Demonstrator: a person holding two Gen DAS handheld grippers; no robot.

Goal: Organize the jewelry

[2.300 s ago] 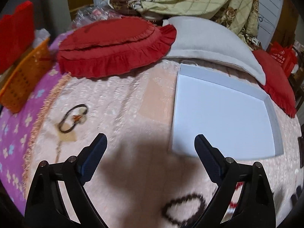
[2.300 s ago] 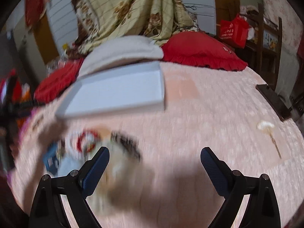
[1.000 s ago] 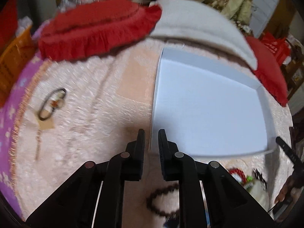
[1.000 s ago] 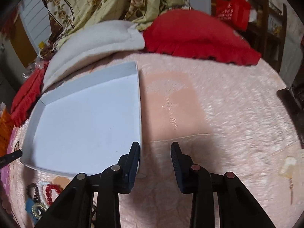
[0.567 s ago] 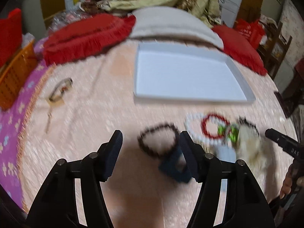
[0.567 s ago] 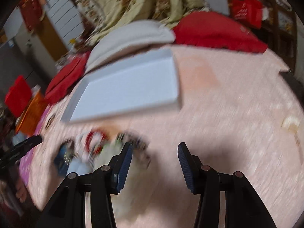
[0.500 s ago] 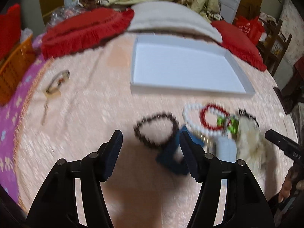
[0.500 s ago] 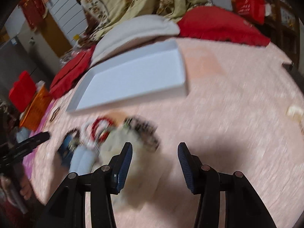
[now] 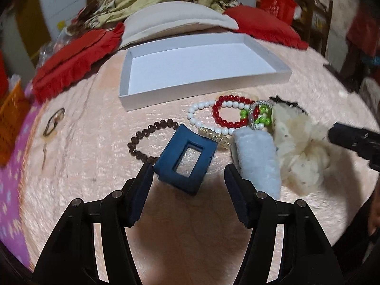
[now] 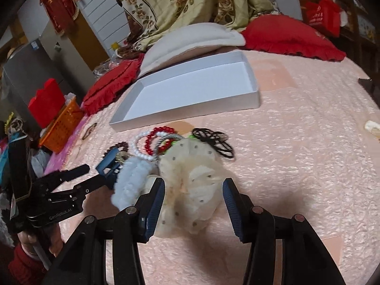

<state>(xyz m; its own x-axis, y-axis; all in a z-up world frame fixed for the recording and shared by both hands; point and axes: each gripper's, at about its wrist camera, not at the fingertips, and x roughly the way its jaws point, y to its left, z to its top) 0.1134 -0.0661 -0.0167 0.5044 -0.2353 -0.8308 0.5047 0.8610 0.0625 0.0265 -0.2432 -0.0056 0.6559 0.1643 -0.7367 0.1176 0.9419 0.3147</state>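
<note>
An empty white tray lies on the pink bedspread. In front of it is a pile: brown bead bracelet, blue rectangular clip, white pearl bracelet, red bead bracelet, green bead piece, pale blue fluffy clip, cream dotted scrunchie, black lace piece. My left gripper is open, just short of the blue clip. My right gripper is open, its fingers either side of the cream scrunchie.
Red frilled cushions and a white pillow lie behind the tray. An orange basket stands at the left. A dark hair tie with a tag lies on the bedspread's left. A small pale item lies far right.
Both grippers were nearly closed by the tray a second ago, then pulled back toward the pile and opened. The left now sits closer to the blue clip, the right over the scrunchie.
</note>
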